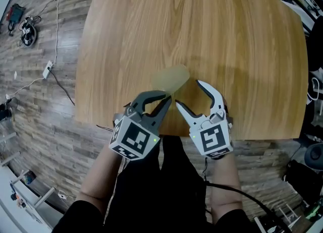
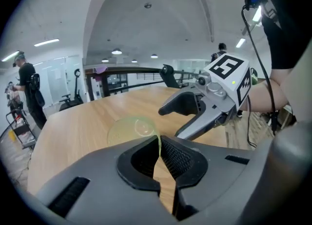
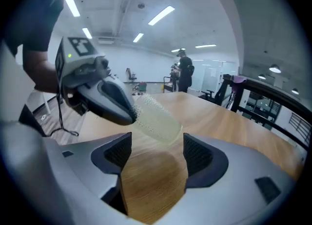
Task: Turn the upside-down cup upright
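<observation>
Floor [image 1: 40, 116]: grey-brown planks to the left of the bench and along its near side. A white cable [image 1: 56, 20] runs over the planks to a power strip [image 1: 48, 68].
Bench [image 1: 212, 40]: pale wood grain with rounded corners, filling most of the head view. Its near edge runs just under both tools.
Forearms [image 1: 224, 176]: two bare forearms come in from the bottom of the head view, one tool in each hand.
Bystander [image 3: 185, 73]: stands far off in dark clothes, beyond the bench, under strip lights.
Left hand-held gripper [image 1: 164, 100]: jaws pressed together, pinching the thin wall of the cup at its rim. In the left gripper view that wall shows as a green line between the ribbed pads [image 2: 171, 157]. Its marker cube [image 1: 133, 138] faces the head camera.
Right hand-held gripper [image 1: 187, 93]: jaws spread wide, with only bare bench wood between them. The cup lies ahead of the tips and not between them. The farther tip sits near the cup's side without touching it.
Cup [image 1: 171, 78]: translucent yellow-green with a dimpled wall. It is tipped roughly onto its side over the bench, close to the near edge. The mouth is turned toward the left tool and the base points toward the middle of the bench. Whether it touches the wood cannot be told.
</observation>
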Demonstrator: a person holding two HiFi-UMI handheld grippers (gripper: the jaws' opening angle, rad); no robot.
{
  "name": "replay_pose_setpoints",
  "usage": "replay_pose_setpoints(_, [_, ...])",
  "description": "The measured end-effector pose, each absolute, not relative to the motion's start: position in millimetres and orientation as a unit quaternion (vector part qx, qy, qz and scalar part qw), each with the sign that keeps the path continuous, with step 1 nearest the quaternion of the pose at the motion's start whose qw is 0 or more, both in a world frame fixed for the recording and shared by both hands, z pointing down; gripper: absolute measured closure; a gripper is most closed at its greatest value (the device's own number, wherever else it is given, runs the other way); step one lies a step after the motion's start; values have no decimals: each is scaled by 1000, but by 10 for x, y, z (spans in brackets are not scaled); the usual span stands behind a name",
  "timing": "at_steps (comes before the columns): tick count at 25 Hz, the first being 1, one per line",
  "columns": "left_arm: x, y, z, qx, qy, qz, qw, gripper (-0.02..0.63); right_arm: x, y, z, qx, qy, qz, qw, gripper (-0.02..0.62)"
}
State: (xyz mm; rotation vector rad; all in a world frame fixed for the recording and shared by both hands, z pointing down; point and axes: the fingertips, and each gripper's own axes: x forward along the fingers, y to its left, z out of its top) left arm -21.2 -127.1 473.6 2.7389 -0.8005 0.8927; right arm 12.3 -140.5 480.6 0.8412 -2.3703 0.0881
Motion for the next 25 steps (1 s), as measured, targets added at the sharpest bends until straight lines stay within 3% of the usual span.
replay_pose_setpoints(6, [-182,-1143,4639,920,-180,344,60,588,-22,-1418,4859,288,-899,-17,330,280])
replay_pose_setpoints(16, [-21,-928,4636,930,-111,342,79,588,-143,-1374,5036,195,-898,-69,388,259])
replay_pose_setpoints(25, [-21,-964,4541,940,-120,309,82,584,-125,-1385,4975,209,-908,-57,359,259])
